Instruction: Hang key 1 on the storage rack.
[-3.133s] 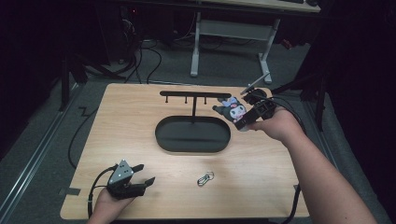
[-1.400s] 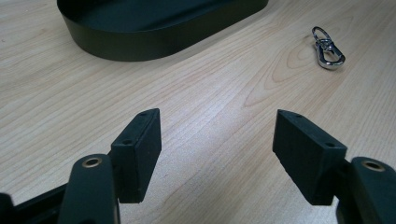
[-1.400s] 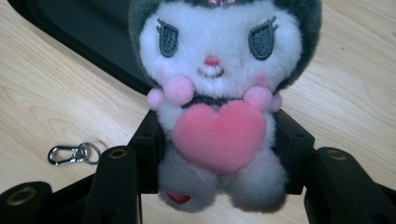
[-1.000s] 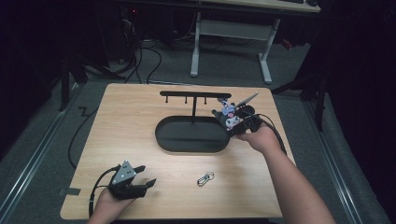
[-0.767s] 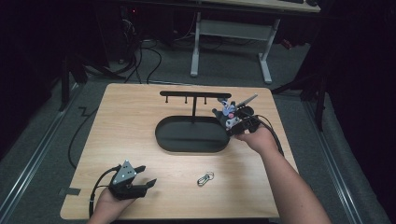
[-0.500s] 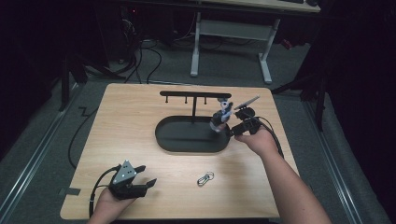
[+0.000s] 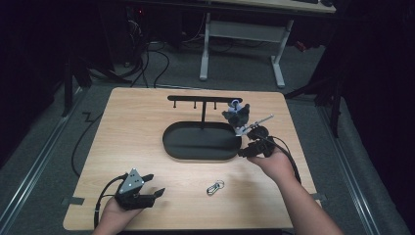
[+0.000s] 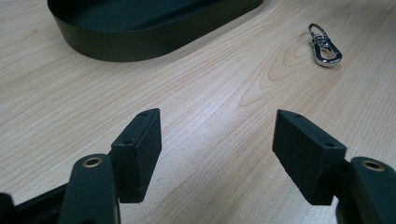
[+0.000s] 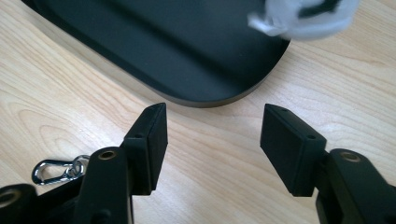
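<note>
One tray point(image 7: 195, 147), one rack point(image 7: 201, 99) with what look like three pegs, one charm point(image 7: 236, 114), one clip point(image 7: 215, 187) and two grippers are on or over the table point(image 7: 132, 127). The charm sits by the rack's right end; whether it hangs from it is unclear, as it is blurred.

Earlier the right gripper point(image 9: 212, 144) carried the charm at the far right. It is now by the tray's right end, let go of the charm, its jaws just narrowing with nothing between them. The left gripper point(image 8: 217, 154) has kept its place by the near edge, spread wide and empty. The clip has not shifted.

Bare wood lies left of the tray and along the near right.
</note>
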A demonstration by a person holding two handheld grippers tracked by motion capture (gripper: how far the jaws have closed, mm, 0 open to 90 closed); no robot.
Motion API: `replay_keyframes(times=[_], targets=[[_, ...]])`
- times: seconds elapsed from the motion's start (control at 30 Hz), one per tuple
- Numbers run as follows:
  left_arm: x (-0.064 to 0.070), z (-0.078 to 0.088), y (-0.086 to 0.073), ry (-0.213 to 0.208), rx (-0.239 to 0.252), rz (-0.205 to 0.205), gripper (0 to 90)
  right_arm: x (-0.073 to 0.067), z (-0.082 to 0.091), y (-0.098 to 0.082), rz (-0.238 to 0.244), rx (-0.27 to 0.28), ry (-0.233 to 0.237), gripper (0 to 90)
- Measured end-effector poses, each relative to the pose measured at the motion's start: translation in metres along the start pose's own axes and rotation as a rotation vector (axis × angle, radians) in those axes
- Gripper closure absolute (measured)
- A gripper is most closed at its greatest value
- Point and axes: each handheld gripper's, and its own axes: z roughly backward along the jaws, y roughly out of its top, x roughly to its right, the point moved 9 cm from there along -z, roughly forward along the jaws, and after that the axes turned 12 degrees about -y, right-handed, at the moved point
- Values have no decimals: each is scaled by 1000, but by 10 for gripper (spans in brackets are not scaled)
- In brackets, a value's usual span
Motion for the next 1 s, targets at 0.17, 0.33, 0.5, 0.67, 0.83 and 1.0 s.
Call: replay_keyframes(times=[0.17, 0.33, 0.5, 0.67, 0.83, 1.0], targets=[[1, -1, -1, -3, -8, -3, 335, -7, -1, -24, 16, 68, -15, 418], [0, -3, -1, -1, -11, -6, 335, -17, -14, -59, -42, 160, 29, 428], [2, -3, 1, 1, -6, -4, 336, -25, -21, -85, -42, 227, 8, 432], [8, -6, 2, -13, -4, 0, 336, -34, -17, -103, -39, 292, -6, 440], [10, -9, 2, -15, -7, 4, 336, -36, -17, -113, -49, 294, 16, 438], [10, -10, 1, -11, -10, 7, 336, -40, -13, -107, -40, 328, 42, 479]])
